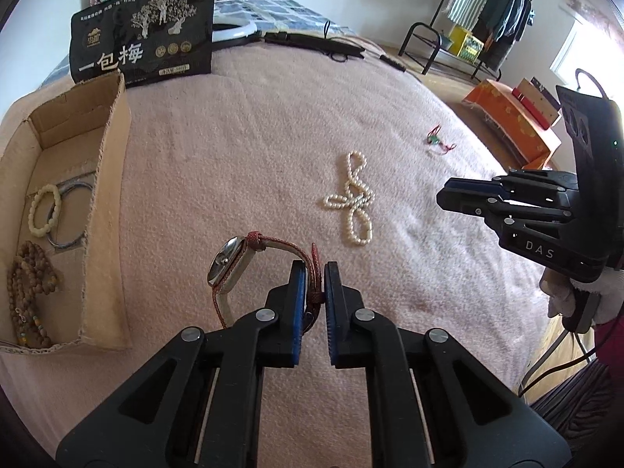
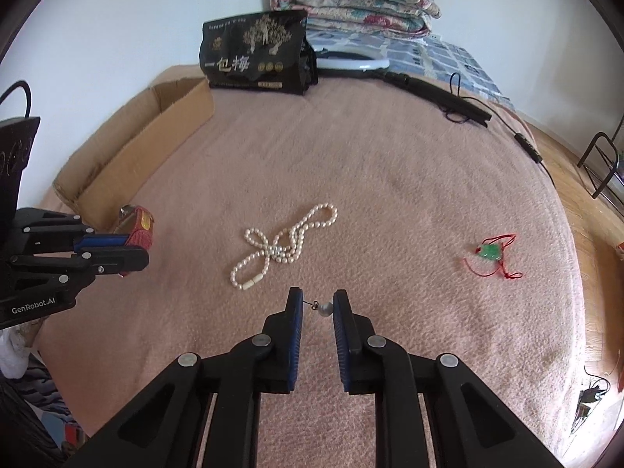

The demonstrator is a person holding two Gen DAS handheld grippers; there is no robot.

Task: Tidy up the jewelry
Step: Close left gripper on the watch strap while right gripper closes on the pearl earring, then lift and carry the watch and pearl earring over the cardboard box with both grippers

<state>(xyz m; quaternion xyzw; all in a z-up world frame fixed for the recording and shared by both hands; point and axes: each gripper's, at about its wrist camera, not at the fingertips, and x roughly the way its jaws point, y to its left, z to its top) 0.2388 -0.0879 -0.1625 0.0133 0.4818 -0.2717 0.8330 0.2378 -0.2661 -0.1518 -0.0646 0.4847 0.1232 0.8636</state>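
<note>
My left gripper [image 1: 315,273] is shut on the red strap of a wristwatch [image 1: 228,269], which hangs just above the pink blanket; the watch [image 2: 134,222] also shows beside that gripper in the right wrist view. My right gripper [image 2: 318,299] is shut on a small pearl earring [image 2: 324,309], pinched by its post and pearl. A white pearl necklace [image 1: 353,199] [image 2: 284,241] lies coiled on the blanket between both grippers. A green pendant on red cord [image 2: 492,252] [image 1: 435,140] lies farther right. The cardboard box [image 1: 113,179] at left holds a cream bead bracelet [image 1: 43,212], a metal bangle [image 1: 70,216] and brown prayer beads [image 1: 29,288].
A black snack bag [image 1: 144,35] stands behind the box. A folded quilt [image 2: 355,0], a white ring light [image 2: 353,60] and black cables [image 2: 448,97] lie at the blanket's far edge. A clothes rack [image 1: 483,11] and an orange cloth-covered stand [image 1: 511,117] are to the right, off the bed.
</note>
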